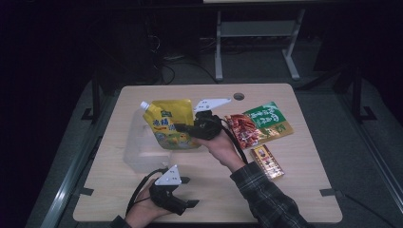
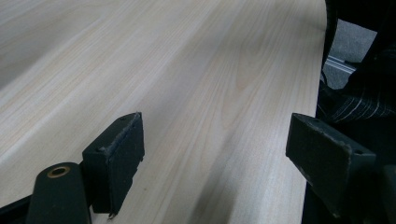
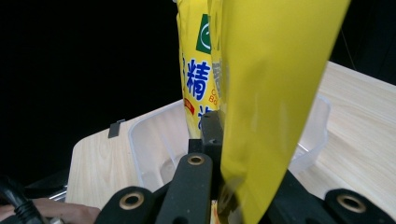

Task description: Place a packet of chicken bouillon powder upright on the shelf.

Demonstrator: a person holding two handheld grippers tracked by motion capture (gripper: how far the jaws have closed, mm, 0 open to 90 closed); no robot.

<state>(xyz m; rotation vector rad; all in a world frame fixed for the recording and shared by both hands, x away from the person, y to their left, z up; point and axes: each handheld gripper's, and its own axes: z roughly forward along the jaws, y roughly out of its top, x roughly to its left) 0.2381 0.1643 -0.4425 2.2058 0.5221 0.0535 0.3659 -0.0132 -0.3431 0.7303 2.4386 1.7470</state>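
A yellow spouted pouch (image 1: 171, 124) with blue lettering hangs in the air, pinched at its right edge by my right gripper (image 1: 183, 127), which is shut on it. In the right gripper view the yellow pouch (image 3: 275, 88) rises between the black jaws, above a clear plastic box (image 3: 154, 149). The same clear box (image 1: 140, 147) shows below and left of the pouch in the high view. My left gripper (image 1: 187, 191) rests low near the table's front edge, jaws wide apart with nothing between them; its left pad (image 2: 119, 158) hovers over bare wood.
A red and green snack packet (image 1: 259, 126) lies right of centre, and a small red and yellow packet (image 1: 267, 161) lies in front of it. The wooden table (image 1: 294, 190) has a round hole (image 1: 239, 96) near its back edge. A plaid sleeve (image 1: 266, 194) crosses the front right.
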